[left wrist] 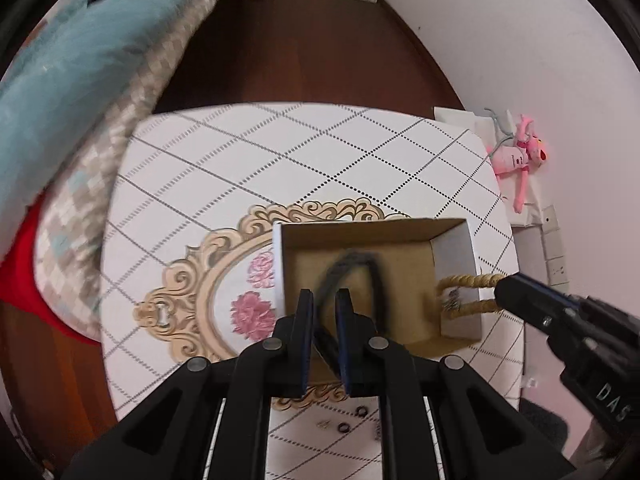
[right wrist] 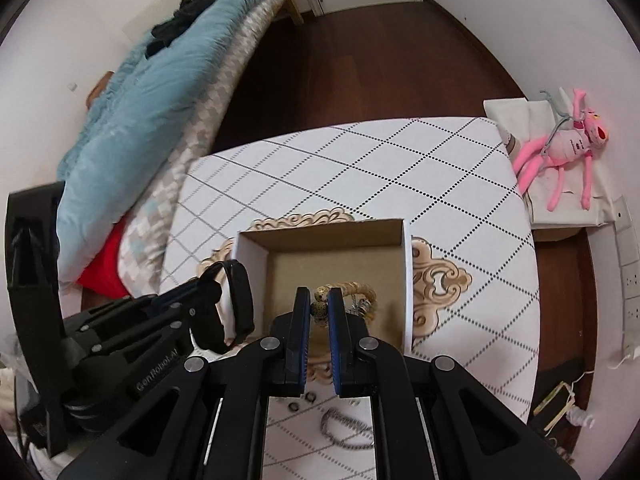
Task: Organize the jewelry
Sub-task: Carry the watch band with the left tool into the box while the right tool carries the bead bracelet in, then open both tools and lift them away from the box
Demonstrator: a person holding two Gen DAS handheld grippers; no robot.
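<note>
Loose rings (right wrist: 301, 400) and a chain (right wrist: 348, 428) lie nearest on the worktop (right wrist: 460, 184), unsorted. Left claw (left wrist: 325, 300) clenched on a black band (left wrist: 356, 268), right claw (right wrist: 319, 300) clenched on a beaded bracelet (right wrist: 352, 292), both over the cardboard box (right wrist: 328, 236), presumably to drop in. Bed (right wrist: 160, 92) beyond.

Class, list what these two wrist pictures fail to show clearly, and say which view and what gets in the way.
- Black band, left wrist view: motion-blurred, so its type is unclear.
- Beaded bracelet, right wrist view: partly hidden behind the right tongs.
- Small rings, left wrist view: too small to identify, partly hidden by the left tongs.
- Chain, right wrist view: partly covered by the tongs' frame.
- Box floor, near side: hidden by both tongs.
</note>
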